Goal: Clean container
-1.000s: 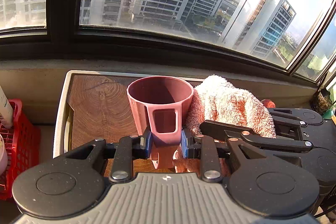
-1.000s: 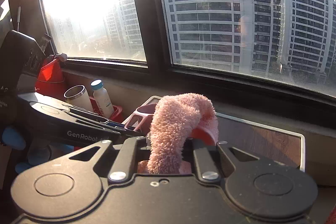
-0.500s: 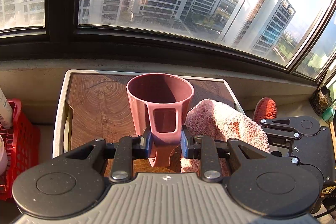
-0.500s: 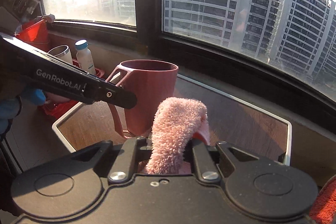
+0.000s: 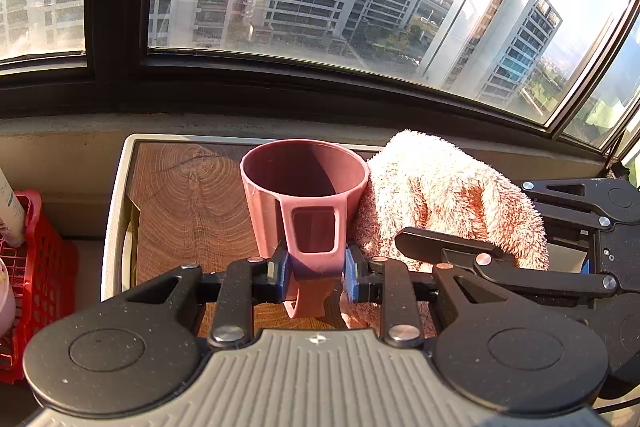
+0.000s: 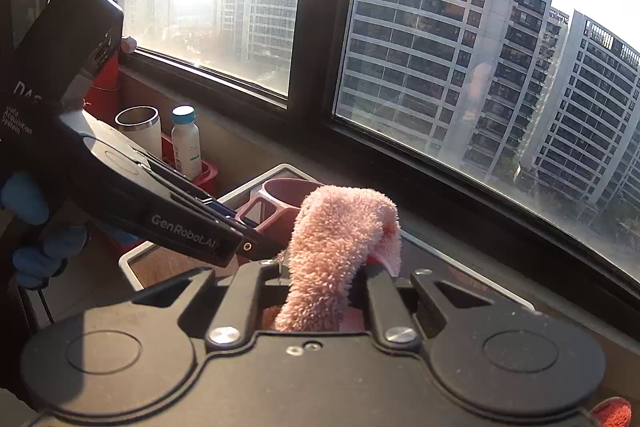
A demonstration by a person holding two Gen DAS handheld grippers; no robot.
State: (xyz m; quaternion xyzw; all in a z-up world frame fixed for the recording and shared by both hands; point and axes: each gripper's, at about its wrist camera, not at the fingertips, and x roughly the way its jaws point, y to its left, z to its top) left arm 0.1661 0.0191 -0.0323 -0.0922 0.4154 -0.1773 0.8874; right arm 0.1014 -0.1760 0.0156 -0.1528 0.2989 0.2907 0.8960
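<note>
A dusty-pink plastic cup (image 5: 304, 195) stands upright over the wood-grain tray (image 5: 188, 195), its inside bare. My left gripper (image 5: 314, 273) is shut on the cup's square handle (image 5: 314, 237), blue pads on either side. A fluffy pink cloth (image 5: 444, 195) presses against the cup's right wall up to the rim. My right gripper (image 6: 325, 273) is shut on that cloth (image 6: 336, 243), which rises between its fingers and hides most of the cup (image 6: 288, 195) in the right wrist view. The left gripper's body (image 6: 180, 223) crosses that view from the left.
A red basket (image 5: 36, 267) with bottles sits left of the tray. In the right wrist view a steel tumbler (image 6: 138, 125) and a white bottle (image 6: 186, 143) stand by the window ledge. A blue-gloved hand (image 6: 40, 239) holds the left gripper. Window glass lies close behind.
The cloth dropped low beside the cup half a second ago and has risen again to the cup's rim on its right side. The cup and left gripper stayed nearly still.
</note>
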